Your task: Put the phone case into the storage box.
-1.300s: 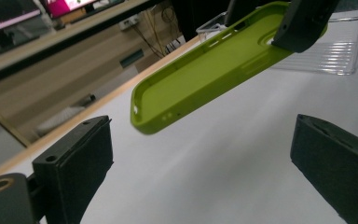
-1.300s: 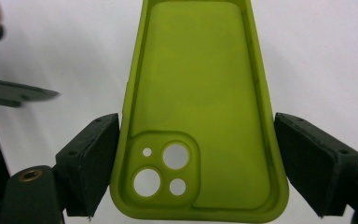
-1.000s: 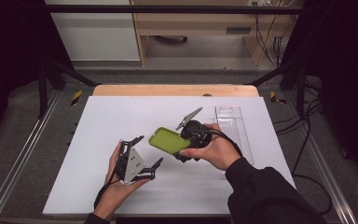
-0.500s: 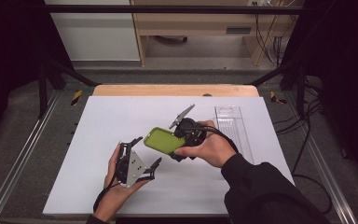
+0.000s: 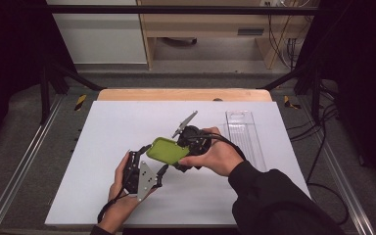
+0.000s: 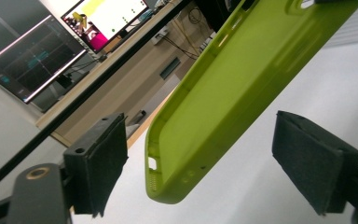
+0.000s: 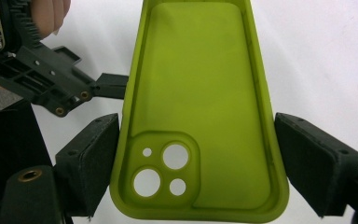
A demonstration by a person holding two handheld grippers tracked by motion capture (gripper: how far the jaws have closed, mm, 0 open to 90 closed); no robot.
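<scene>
A lime-green phone case (image 5: 166,151) is held above the white table, hollow side up. My right gripper (image 5: 181,152) is shut on it; in the right gripper view both pads press the case (image 7: 200,93) at its camera-cutout end, around the right gripper (image 7: 196,163). My left gripper (image 5: 155,158) stands open at the case's other end. In the left gripper view the case (image 6: 223,93) hangs tilted between the wide-apart jaws of the left gripper (image 6: 200,158), touching neither pad. One left finger (image 7: 107,86) reaches the case's edge in the right gripper view.
A clear plastic tray (image 5: 245,137) lies at the table's right side. The white tabletop (image 5: 103,127) has free room to the left and rear. Metal rails run along both sides. A monitor (image 6: 32,56) stands beyond the table.
The right gripper has carried the green case left and down toward the left gripper, so its end now lies between the open left jaws. The left hand has barely moved.
</scene>
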